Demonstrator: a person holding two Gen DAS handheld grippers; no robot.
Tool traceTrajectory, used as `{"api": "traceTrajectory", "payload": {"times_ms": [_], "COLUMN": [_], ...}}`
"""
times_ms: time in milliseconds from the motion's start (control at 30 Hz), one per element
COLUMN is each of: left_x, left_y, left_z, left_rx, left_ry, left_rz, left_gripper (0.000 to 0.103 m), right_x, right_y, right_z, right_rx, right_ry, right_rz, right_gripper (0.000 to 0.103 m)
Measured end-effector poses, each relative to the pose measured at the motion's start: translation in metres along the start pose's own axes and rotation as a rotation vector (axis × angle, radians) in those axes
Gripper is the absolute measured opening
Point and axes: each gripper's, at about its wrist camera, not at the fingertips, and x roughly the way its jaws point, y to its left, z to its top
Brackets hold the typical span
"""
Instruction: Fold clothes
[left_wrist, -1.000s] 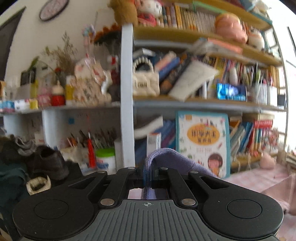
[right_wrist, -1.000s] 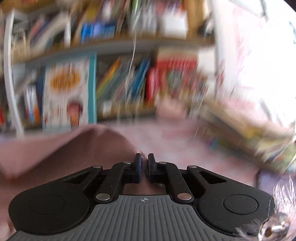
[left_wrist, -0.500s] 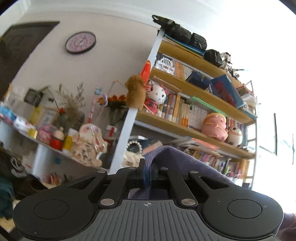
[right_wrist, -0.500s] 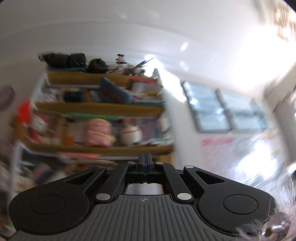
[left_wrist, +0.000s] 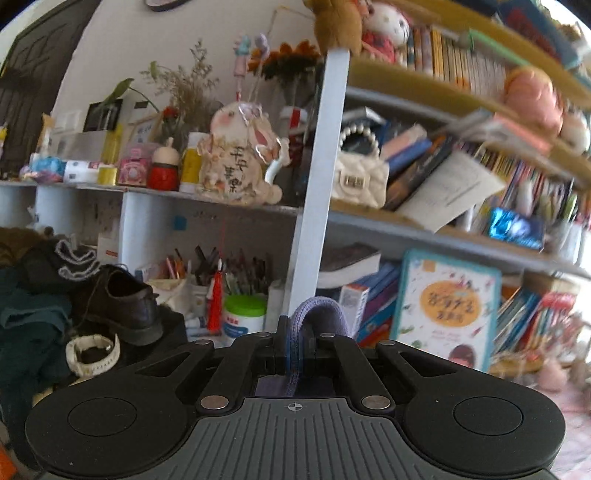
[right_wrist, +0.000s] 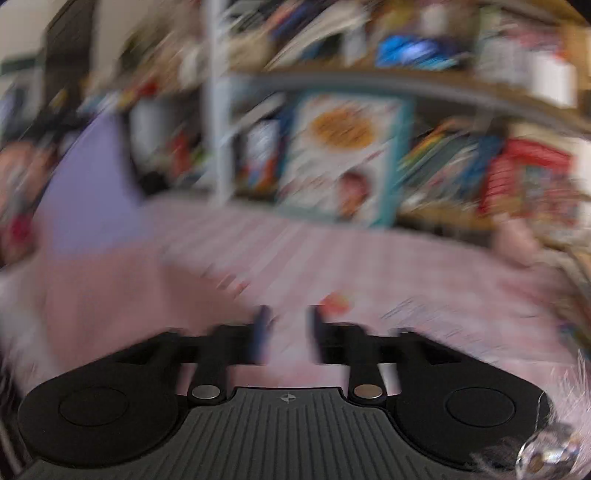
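Shoe and watch at left, before shelving. Pen holder right of shoe. Picture book upright on lower shelf, right of post. Handbag on shelf above. Checked cloth before book.

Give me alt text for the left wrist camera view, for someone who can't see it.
The left gripper is shut on a fold of purple knit fabric that loops up between its fingers. Behind it stands a crowded bookshelf with books, a cream handbag and a rabbit figurine; a black shoe sits lower left.
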Motion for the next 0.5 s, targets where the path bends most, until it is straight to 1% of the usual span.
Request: {"api": "traceTrajectory", "payload": {"times_ms": [33,67,100,200,267,333,433,500], "left_x": [0.006,0.01,0.013,0.02,0.023,0.023,0.021,0.019], "left_y": [-0.001,-0.001,-0.001,-0.002,-0.001,0.0,0.003,0.005], "left_z": [0.001,0.002,0.002,0.002,0.002,0.002,0.002,0.001], "left_rx": [-0.004,-0.011,-0.017,-0.02,-0.025,-0.027,-0.027,-0.027], "left_ry": [0.005,0.01,0.014,0.023,0.032,0.037,0.04,0.042], "left_rz": [-0.003,-0.008,-0.009,-0.004,-0.001,0.002,0.004,0.006], "left_gripper": [0.004,0.004,0.004,0.004,0.004,0.004,0.004,0.004], "right_x": [0.007,0.01,0.013,0.014,0.017,0.015,0.018,0.018], "right_y": [0.01,0.021,0.03,0.053,0.062,0.07,0.075,0.072], "right_z": [-0.004,-0.008,-0.012,-0.026,-0.033,-0.041,-0.05,-0.054], "right_rx": [-0.04,-0.089,-0.127,-0.186,-0.21,-0.225,-0.244,-0.232], "right_ry": [0.033,0.059,0.079,0.136,0.174,0.211,0.268,0.27], "right_rz": [0.043,0.092,0.136,0.255,0.321,0.345,0.31,0.299], "right_gripper": [0.06,0.06,0.062,0.07,0.072,0.072,0.072,0.073]}}
